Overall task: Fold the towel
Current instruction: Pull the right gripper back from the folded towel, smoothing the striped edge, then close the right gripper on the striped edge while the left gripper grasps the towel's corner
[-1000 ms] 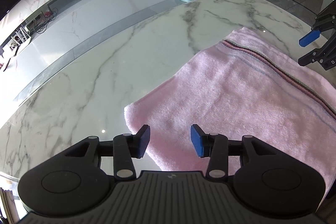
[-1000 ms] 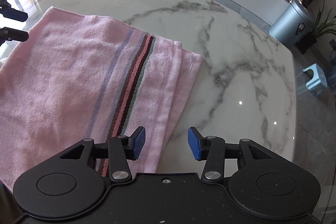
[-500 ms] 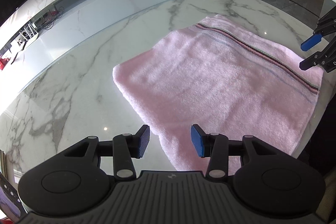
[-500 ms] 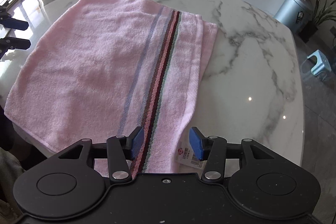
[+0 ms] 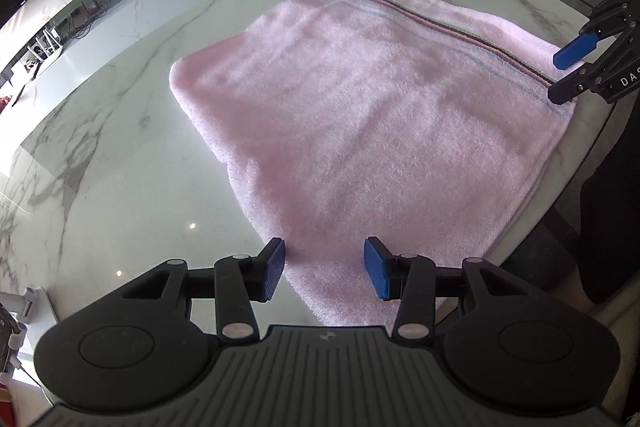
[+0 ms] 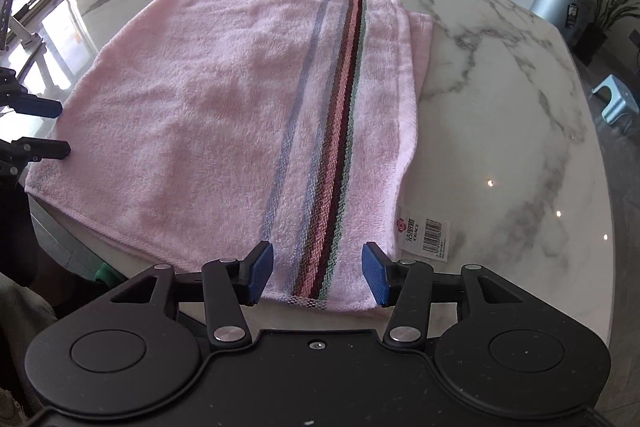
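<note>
A pink towel [image 5: 376, 115] with a dark striped band [image 6: 336, 147] lies folded flat on the marble table [image 5: 120, 131], its near edge at the table's rim. My left gripper [image 5: 325, 274] stands open above the towel's near left corner, nothing pinched. My right gripper [image 6: 317, 274] is open over the near right corner, its blue pads either side of the striped band's end. A white paper label [image 6: 426, 239] sticks out at that corner. Each gripper shows in the other's view: the right gripper [image 5: 568, 75] and the left gripper [image 6: 60, 129], both with jaws apart.
The table's rounded edge [image 6: 592, 267] runs close on the right. A grey bin [image 6: 564, 1], a plant [image 6: 612, 7] and a small blue stool [image 6: 616, 103] stand on the floor beyond. A phone on a stand [image 6: 10, 7] sits at the far left.
Both grippers have drawn back toward the towel's near edge, so more of the towel shows in each view. The near corners now lie between the pads. Jaws stay apart.
</note>
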The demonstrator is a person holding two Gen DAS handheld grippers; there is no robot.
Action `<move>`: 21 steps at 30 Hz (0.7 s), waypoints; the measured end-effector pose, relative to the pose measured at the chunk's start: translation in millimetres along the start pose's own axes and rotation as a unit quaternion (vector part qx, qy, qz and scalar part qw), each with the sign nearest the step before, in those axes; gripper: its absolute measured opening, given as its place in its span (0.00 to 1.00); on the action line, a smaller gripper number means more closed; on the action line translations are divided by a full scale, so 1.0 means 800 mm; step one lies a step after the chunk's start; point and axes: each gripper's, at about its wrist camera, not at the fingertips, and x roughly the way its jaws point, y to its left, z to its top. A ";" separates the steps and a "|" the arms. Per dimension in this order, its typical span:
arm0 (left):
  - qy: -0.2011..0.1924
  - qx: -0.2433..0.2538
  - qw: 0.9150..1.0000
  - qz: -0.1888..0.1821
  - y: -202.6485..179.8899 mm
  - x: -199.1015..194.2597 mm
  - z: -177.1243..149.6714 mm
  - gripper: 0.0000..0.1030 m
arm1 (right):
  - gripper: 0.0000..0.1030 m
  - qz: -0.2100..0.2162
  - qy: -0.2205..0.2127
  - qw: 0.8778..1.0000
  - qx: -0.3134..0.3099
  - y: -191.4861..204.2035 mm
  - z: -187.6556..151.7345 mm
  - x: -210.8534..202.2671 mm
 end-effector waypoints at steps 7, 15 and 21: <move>-0.036 -0.039 0.999 -0.004 -0.001 0.000 -0.002 0.41 | 0.46 -0.003 -0.040 0.999 0.030 0.007 0.002 0.004; -0.042 -0.082 0.996 0.003 -0.004 -0.017 -0.014 0.47 | 0.48 -0.010 -0.036 0.998 0.055 -0.001 -0.011 -0.002; -0.040 -0.046 0.998 -0.018 -0.006 -0.033 -0.025 0.47 | 0.50 -0.006 -0.029 0.999 0.020 -0.016 -0.020 -0.023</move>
